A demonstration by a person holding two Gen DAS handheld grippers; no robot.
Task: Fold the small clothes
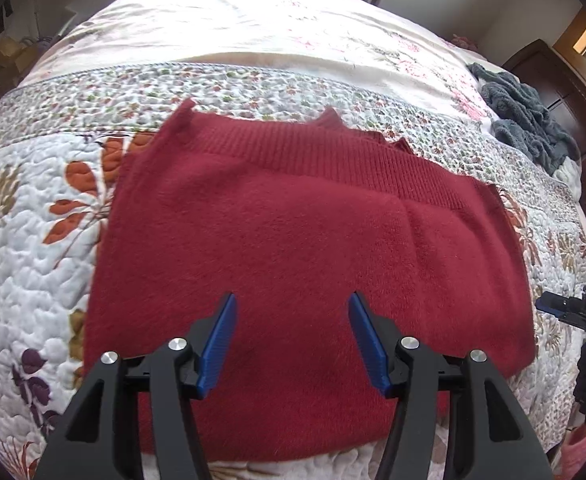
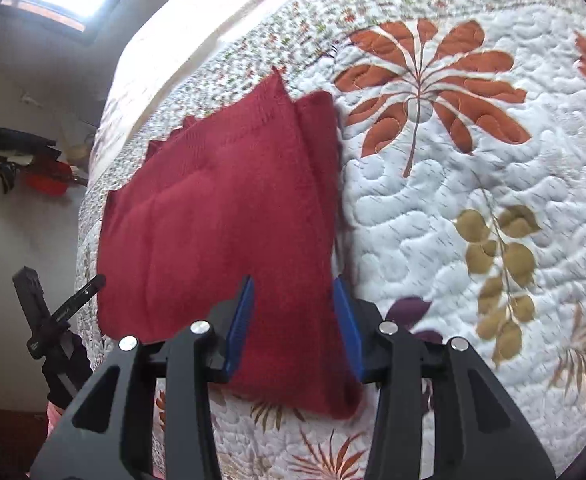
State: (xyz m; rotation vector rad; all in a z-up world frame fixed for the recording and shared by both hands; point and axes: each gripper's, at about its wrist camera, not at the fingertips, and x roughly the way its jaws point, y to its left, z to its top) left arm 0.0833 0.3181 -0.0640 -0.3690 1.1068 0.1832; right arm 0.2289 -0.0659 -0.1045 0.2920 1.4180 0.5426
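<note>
Both grippers, left (image 1: 293, 340) and right (image 2: 293, 320), are hovering wide open and empty over the red sweater (image 1: 293, 240); it is lying folded on the quilt (image 1: 33, 200); soft, light, limp, likely best pinched at an edge.

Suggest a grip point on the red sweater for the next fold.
Probably the near corners of the red sweater, one per gripper, coming in low from the near edge. It lies flat on the quilt with that edge straight and clear. Left gripper and right gripper are both open above it.
</note>
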